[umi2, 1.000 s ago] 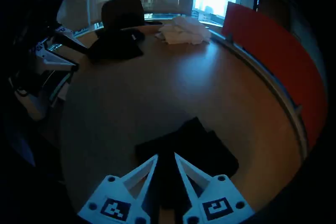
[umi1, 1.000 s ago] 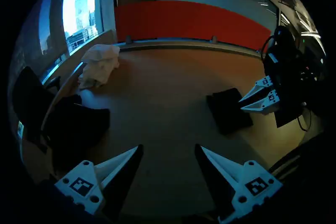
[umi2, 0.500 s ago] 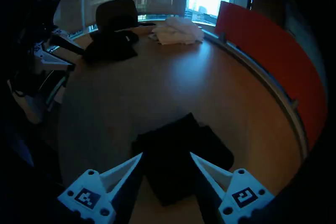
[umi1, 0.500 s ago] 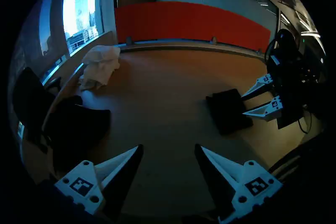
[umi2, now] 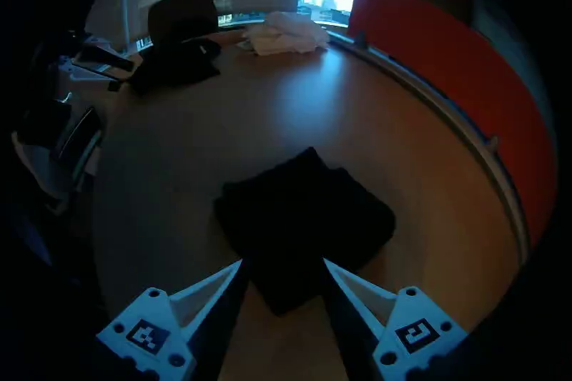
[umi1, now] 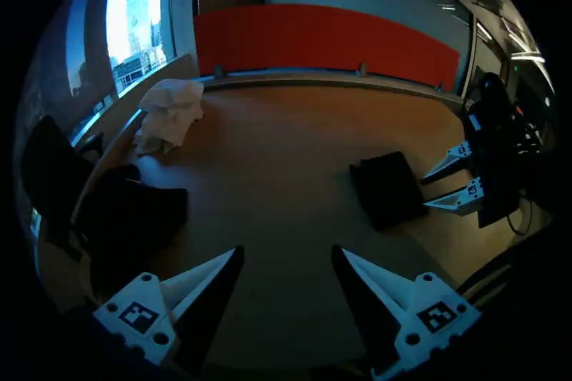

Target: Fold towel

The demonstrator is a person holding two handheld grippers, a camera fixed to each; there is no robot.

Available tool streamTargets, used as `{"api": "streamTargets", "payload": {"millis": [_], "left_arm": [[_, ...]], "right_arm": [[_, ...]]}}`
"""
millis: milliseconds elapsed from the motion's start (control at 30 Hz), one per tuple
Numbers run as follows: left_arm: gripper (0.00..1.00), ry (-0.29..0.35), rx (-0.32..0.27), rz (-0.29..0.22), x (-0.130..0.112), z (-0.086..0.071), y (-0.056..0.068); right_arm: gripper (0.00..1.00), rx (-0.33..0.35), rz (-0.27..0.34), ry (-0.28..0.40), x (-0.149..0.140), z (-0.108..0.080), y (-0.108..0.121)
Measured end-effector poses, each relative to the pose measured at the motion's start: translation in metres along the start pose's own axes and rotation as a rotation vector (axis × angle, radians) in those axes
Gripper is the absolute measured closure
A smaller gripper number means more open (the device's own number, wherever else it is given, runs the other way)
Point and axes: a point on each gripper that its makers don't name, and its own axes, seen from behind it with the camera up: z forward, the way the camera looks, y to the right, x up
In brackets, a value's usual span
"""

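While its two white, pointed fingers stand wide apart with nothing between them, the left gripper (umi1: 286, 252) hangs over a bare stretch of the smooth brown wooden table (umi1: 286, 138). The right gripper (umi2: 282, 266) is likewise spread open and grasps nothing. The task's thing, a flat folded black cloth towel (umi2: 304, 220), lies on the table just ahead of its fingertips. The towel's near corner reaches toward the gap between them, but neither finger presses on it. Whether the tips touch the tabletop cannot be told. In the left gripper view, the right gripper shows at the table's right side, its open tips just beside the towel's edge.

Farther out, a loose heap of black cloth (umi1: 132, 213) sits at the table's left edge, near the left gripper's left finger. A black office chair (umi1: 46, 159) stands behind it. Well apart from both grippers, a crumpled pile of white towels (umi1: 170, 109) rests at the table's far corner. A long red panel (umi1: 325, 34) runs along the far edge. Beside it, a bright window (umi1: 136, 16) looks out on tall buildings.
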Motion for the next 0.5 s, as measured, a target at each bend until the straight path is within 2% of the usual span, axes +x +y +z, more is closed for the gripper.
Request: {"api": "streamTargets", "payload": {"millis": [267, 500], "left_arm": [[0.10, 0.000, -0.003, 0.006, 0.000, 0.000, 0.002], [0.10, 0.000, -0.003, 0.002, -0.002, -0.001, 0.002]], "right_arm": [[0.32, -0.013, 0.022, -0.028, -0.023, -0.004, 0.004], [0.32, -0.019, 0.042, -0.059, -0.045, 0.000, 0.001]]}}
